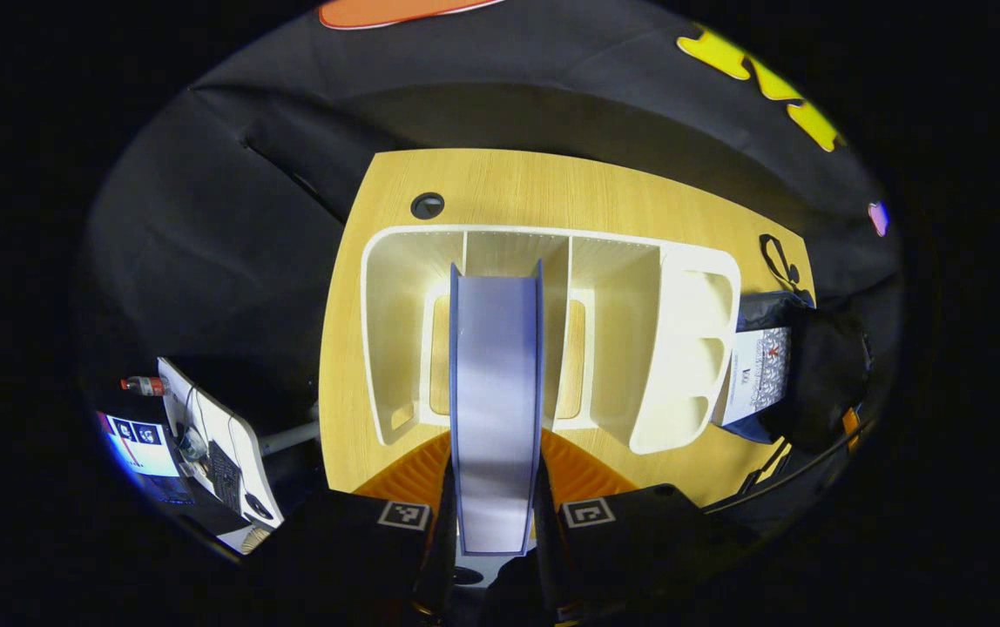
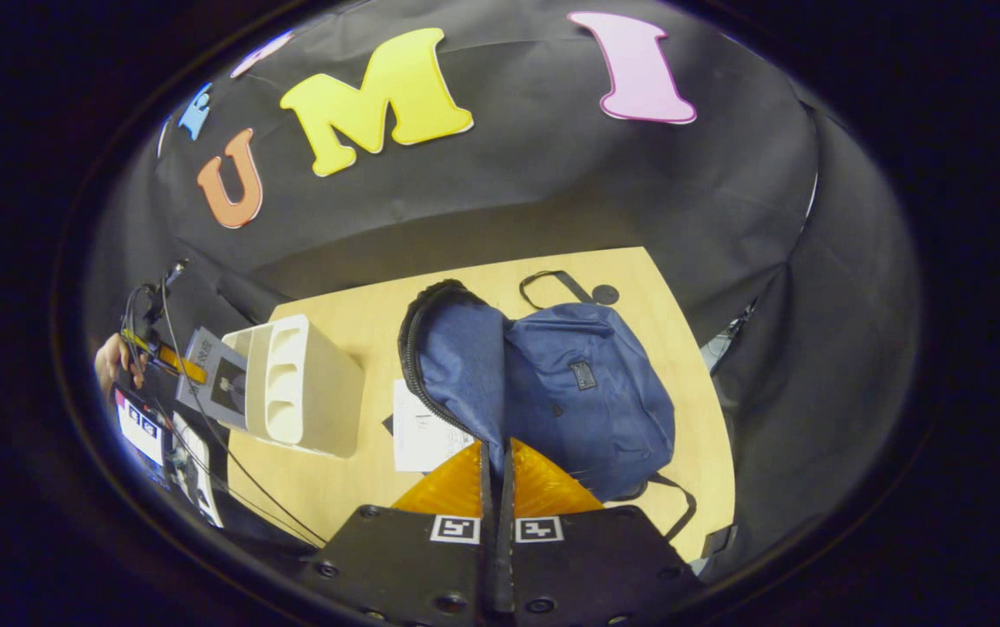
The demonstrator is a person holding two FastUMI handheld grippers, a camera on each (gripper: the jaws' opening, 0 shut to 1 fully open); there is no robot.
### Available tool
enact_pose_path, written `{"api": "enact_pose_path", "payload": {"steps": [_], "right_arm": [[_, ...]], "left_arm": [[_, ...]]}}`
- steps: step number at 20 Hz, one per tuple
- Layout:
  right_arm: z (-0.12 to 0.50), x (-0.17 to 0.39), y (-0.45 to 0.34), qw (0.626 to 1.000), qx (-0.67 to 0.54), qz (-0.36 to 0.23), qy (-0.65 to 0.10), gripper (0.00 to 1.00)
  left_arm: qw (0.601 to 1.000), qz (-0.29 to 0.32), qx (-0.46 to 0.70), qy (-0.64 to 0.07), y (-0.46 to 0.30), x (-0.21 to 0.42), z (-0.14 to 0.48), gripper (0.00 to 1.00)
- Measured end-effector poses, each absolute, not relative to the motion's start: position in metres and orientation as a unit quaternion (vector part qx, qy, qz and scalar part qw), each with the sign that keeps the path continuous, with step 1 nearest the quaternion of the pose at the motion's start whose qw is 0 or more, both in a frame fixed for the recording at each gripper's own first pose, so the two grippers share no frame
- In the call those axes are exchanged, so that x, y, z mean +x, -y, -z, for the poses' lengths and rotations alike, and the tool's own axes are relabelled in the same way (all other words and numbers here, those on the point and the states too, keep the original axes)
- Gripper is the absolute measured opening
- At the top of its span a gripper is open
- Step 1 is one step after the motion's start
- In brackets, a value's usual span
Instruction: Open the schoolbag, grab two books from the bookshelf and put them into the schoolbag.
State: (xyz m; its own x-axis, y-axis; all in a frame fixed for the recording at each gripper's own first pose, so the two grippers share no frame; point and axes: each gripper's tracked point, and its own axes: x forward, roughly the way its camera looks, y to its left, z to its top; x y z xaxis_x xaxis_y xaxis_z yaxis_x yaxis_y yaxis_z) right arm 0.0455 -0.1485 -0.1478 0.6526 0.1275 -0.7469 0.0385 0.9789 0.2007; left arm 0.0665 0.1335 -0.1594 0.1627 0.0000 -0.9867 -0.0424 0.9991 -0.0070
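Note:
My left gripper (image 1: 496, 466) is shut on a thick blue-covered book (image 1: 496, 366), held spine-up above the white bookshelf (image 1: 395, 305), whose compartments stand bare. The dark schoolbag (image 1: 822, 374) lies to the shelf's right with a white-covered book (image 1: 761, 370) in its open mouth. In the right gripper view my right gripper (image 2: 496, 461) is shut on the edge of the blue schoolbag (image 2: 587, 392), holding the flap up; the white book (image 2: 422, 427) shows under it. Farther left, a hand (image 2: 112, 361) holds the other book (image 2: 219, 383) beside the bookshelf (image 2: 317, 392).
The wooden table (image 1: 552, 187) has a round cable hole (image 1: 427, 205) near its far edge. Black cloth walls close in behind and at both sides. A small white side table (image 1: 212, 435) with cables and a bottle (image 1: 145, 385) stands off the table's left.

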Motion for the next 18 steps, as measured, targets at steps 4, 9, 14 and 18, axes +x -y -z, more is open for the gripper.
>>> {"api": "enact_pose_path", "payload": {"steps": [4,9,14,18], "right_arm": [[0.148,0.044,0.147,0.904,0.097,-0.031,-0.415,0.0],[0.149,0.044,0.147,0.904,0.097,-0.033,-0.415,0.0],[0.148,0.04,0.15,0.905,0.1,-0.032,-0.412,0.0],[0.148,0.038,0.156,0.905,0.106,-0.028,-0.41,0.0]], "left_arm": [[0.784,-0.002,-0.037,-0.62,-0.129,0.043,0.107,0.41],[0.827,0.019,-0.037,-0.561,-0.124,0.033,0.034,0.35],[0.855,0.065,-0.021,-0.513,-0.082,0.034,-0.007,0.39],[0.856,0.112,-0.053,-0.502,-0.026,0.039,-0.012,0.39]]}}
